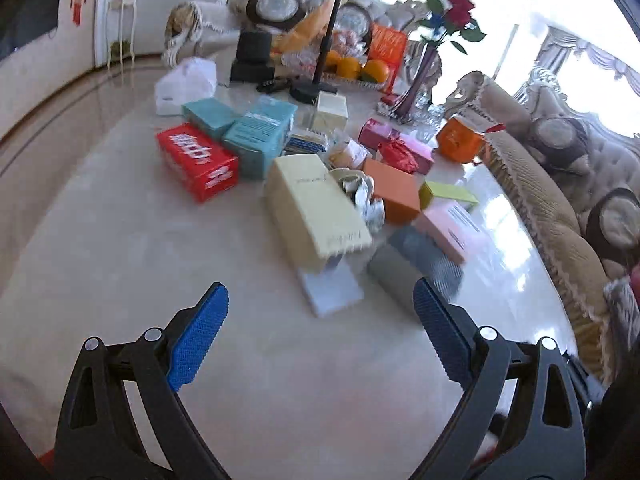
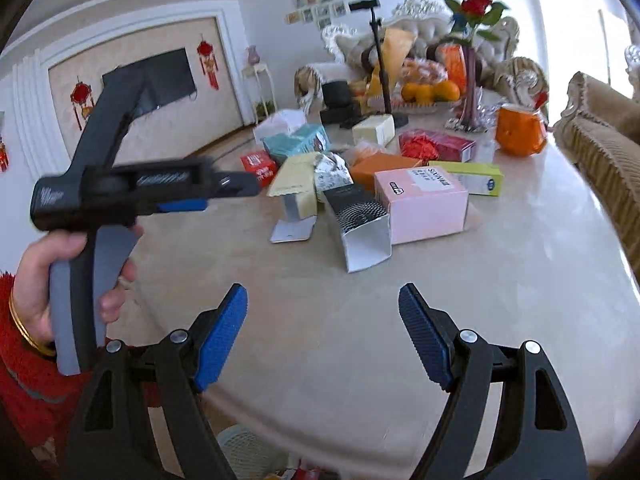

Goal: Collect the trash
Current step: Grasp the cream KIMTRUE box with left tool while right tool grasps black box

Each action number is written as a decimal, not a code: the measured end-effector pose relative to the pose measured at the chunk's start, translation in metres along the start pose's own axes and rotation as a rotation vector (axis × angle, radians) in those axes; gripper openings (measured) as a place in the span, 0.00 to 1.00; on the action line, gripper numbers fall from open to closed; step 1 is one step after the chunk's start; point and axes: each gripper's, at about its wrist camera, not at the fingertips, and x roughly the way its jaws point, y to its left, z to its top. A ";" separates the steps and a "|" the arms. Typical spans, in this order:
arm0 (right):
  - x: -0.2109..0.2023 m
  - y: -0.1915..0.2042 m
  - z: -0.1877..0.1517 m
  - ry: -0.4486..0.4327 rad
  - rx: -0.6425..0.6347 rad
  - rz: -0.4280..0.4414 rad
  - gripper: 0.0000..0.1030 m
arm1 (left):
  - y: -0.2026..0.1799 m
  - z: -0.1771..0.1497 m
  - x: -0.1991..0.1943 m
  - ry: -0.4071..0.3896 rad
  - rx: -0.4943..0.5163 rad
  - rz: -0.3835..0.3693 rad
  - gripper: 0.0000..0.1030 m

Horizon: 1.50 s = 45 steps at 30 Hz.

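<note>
Above the table [image 1: 120, 240], left tool [image 1: 320, 312] and right tool [image 2: 322, 312] hover level, jaws spread, empty.

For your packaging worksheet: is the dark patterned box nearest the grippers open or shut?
Open. The dark patterned box lies on its side on the table, its near end gaping onto a pale interior.
</note>
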 end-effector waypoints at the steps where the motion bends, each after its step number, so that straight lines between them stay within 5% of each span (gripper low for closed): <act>1: 0.008 -0.004 0.004 0.016 0.003 0.005 0.72 | -0.004 0.007 0.012 0.015 -0.001 0.013 0.88; 9: 0.050 -0.021 0.023 0.101 0.005 0.059 0.72 | -0.007 0.033 0.069 0.096 0.034 0.089 0.88; 22: 0.078 0.002 0.034 0.162 -0.064 0.149 0.72 | 0.030 0.036 0.071 0.125 0.094 0.150 0.88; 35: 0.106 0.010 0.049 0.188 -0.044 -0.053 0.72 | 0.028 0.051 0.096 0.138 0.067 0.208 0.88; 36: 0.107 0.010 0.050 0.187 -0.038 -0.049 0.72 | 0.029 0.052 0.095 0.115 0.064 0.215 0.85; 38: 0.110 0.009 0.051 0.201 -0.034 -0.068 0.61 | 0.029 0.052 0.097 0.122 0.073 0.197 0.58; 39: 0.112 0.009 0.051 0.217 -0.030 -0.081 0.38 | 0.030 0.051 0.097 0.124 0.076 0.191 0.47; 45: 0.090 0.013 0.036 0.173 0.002 -0.065 0.38 | 0.040 0.035 0.074 0.096 0.091 0.145 0.46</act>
